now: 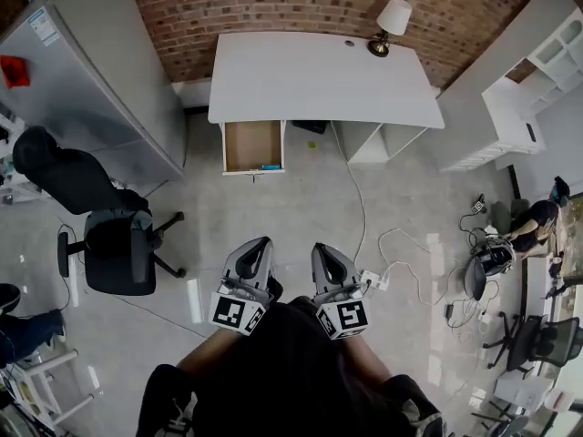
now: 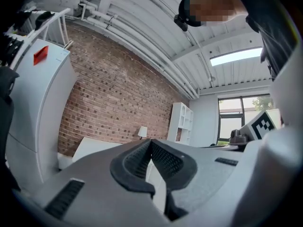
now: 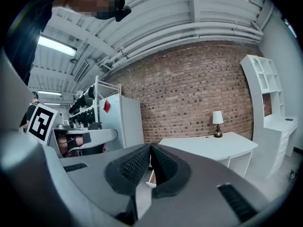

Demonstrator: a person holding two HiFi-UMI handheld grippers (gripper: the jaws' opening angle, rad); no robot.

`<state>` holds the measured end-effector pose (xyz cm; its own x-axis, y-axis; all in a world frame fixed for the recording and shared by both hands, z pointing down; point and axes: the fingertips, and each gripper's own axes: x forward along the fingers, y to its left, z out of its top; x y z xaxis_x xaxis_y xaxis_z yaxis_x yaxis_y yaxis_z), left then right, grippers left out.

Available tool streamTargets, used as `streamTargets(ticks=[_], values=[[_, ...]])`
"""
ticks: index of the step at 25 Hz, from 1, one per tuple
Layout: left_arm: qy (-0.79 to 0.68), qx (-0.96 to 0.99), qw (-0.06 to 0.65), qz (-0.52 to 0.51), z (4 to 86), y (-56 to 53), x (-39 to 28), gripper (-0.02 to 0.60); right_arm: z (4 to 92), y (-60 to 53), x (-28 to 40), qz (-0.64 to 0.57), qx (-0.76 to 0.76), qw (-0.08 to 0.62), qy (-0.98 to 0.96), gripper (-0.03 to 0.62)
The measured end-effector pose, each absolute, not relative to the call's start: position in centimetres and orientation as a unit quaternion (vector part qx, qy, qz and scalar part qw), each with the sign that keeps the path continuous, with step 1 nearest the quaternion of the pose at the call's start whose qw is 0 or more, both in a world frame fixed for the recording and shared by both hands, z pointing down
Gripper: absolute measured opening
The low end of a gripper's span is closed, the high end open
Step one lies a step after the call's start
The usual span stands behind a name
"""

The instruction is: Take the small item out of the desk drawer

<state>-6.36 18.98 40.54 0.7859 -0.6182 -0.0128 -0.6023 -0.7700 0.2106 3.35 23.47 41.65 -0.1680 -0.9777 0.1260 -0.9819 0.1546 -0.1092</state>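
Observation:
A white desk (image 1: 319, 76) stands against the brick wall. Its left drawer (image 1: 252, 146) is pulled out, wooden inside, with a small blue item (image 1: 271, 166) at its front right corner. Both grippers hang close to my body, far back from the desk. My left gripper (image 1: 257, 246) is shut with nothing in it, its tips meeting in the left gripper view (image 2: 151, 141). My right gripper (image 1: 322, 249) is also shut and empty, tips touching (image 3: 150, 147). The desk (image 3: 208, 145) and drawer edge show beyond the right jaws.
A lamp (image 1: 390, 24) sits on the desk's far right. A black office chair (image 1: 114, 244) stands left on the floor beside a grey cabinet (image 1: 91, 89). A white cable and power strip (image 1: 375, 279) lie on the floor right. White shelving (image 1: 537, 71) stands at far right.

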Motion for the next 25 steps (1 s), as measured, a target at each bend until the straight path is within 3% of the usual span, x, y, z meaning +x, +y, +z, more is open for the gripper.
streamTargets(ticks=[25], values=[[-0.459, 0.878, 0.126, 0.041, 48.0, -9.1, 5.9, 0.009, 45.2, -9.3, 16.7, 0.102, 0.525, 0.044, -0.844, 0.028]])
